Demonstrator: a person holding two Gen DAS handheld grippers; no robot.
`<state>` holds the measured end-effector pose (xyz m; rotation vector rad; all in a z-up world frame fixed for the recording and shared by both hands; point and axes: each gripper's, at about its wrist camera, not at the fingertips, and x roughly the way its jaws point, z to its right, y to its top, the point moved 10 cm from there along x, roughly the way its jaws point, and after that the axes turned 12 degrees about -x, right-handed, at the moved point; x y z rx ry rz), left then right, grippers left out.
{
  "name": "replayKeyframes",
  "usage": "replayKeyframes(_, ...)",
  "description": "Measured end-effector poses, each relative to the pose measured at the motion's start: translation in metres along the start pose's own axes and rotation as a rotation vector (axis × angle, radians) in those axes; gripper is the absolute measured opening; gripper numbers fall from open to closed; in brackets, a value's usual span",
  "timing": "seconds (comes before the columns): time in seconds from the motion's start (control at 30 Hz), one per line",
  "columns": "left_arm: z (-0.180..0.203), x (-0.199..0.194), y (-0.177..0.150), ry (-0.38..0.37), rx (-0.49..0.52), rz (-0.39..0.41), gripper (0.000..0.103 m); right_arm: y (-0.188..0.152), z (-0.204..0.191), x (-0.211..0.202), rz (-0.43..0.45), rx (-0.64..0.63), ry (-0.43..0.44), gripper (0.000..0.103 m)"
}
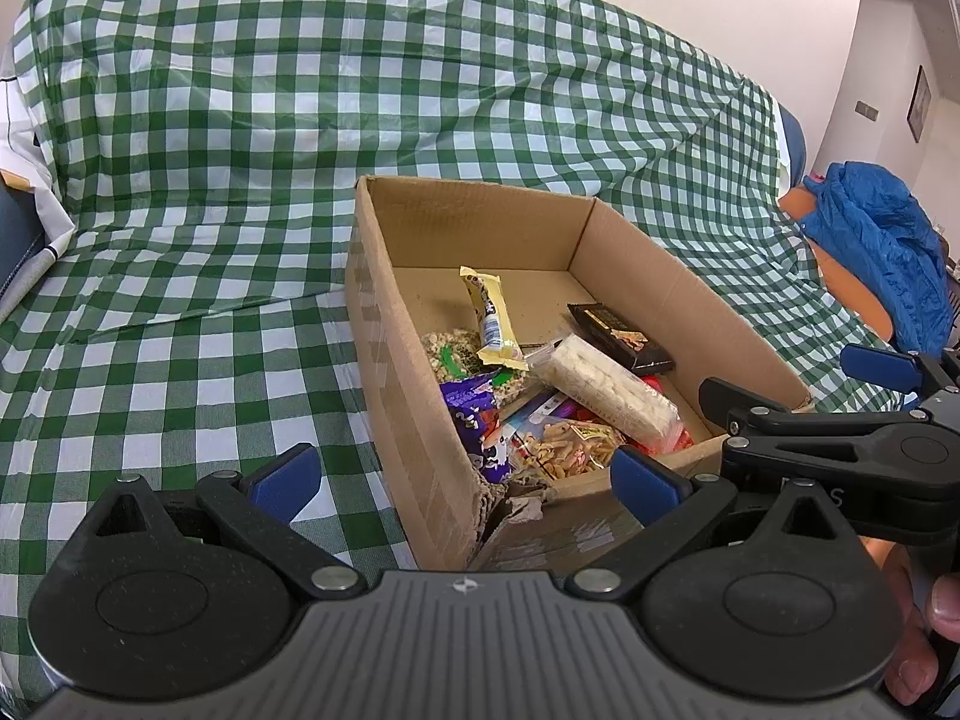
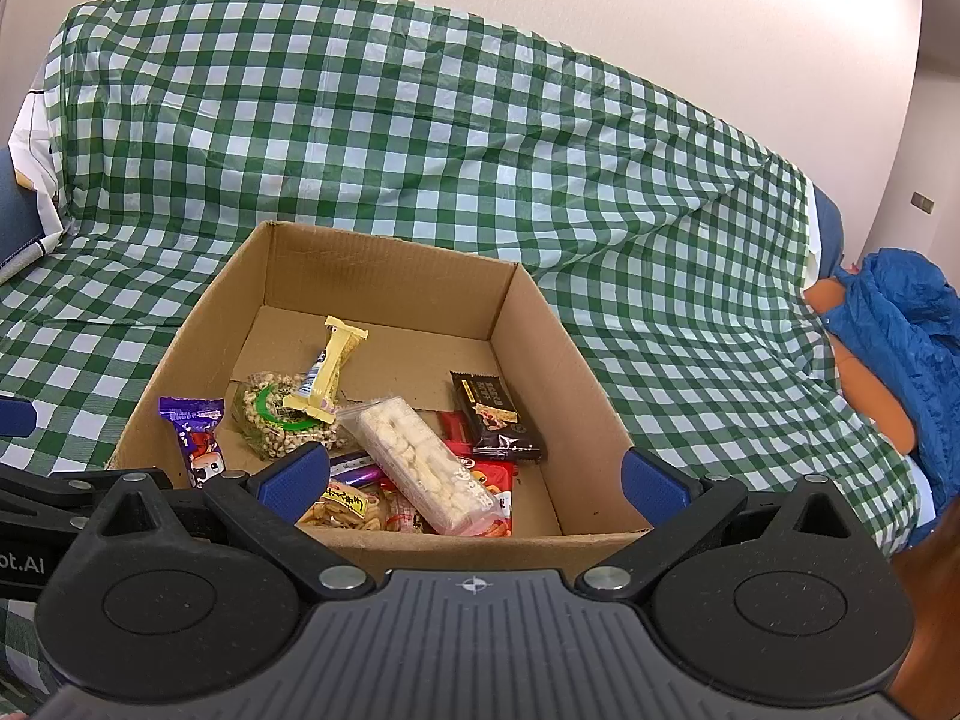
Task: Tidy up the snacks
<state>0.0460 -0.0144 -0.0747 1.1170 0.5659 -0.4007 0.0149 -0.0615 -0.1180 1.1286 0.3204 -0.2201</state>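
The left gripper (image 1: 462, 477) was held wide open with nothing between its blue pads, poised just before the near corner of the cardboard box (image 1: 414, 420). The right gripper (image 2: 474, 480) was likewise spread wide and empty, hovering over the box's near wall; in the left wrist view it was seen at 3 o'clock, beside the box's right rim.

All snacks were gathered inside the box (image 2: 198, 324), mostly in its near half. Nearest lay a bag of pale crisps (image 2: 345, 510) and a red packet (image 2: 489, 480), across which a clear pack of white puffed pieces (image 2: 420, 462) was laid. At 9 o'clock a purple wrapper (image 2: 195, 438) was propped against the left wall. Farther in, a round clear pack with a green label (image 2: 276, 414) was found, with a yellow bar (image 2: 330, 369) resting on it. At 2 o'clock a dark brown bar (image 2: 495, 423) lay flat.

Beyond, a green-checked cloth (image 2: 420, 120) was draped over the sofa, and a blue garment (image 2: 900, 324) was seen at 3 o'clock.
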Motion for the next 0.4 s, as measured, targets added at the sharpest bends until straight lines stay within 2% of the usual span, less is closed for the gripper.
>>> replayKeyframes(0.23, 0.002, -0.006, 0.005, -0.018, 0.014, 0.021, 0.103, 0.002, 0.004, -0.005, 0.003, 0.011, 0.0, 0.102)
replayKeyframes(0.33, 0.007, -0.01, 0.008, -0.057, 0.014, 0.039, 0.103, 0.003, 0.006, -0.007, 0.007, 0.017, 0.001, 0.102)
replayKeyframes(0.4, 0.009, -0.014, 0.013, -0.067, 0.024, 0.067, 0.103, 0.008, 0.012, -0.011, 0.036, 0.019, -0.031, 0.102)
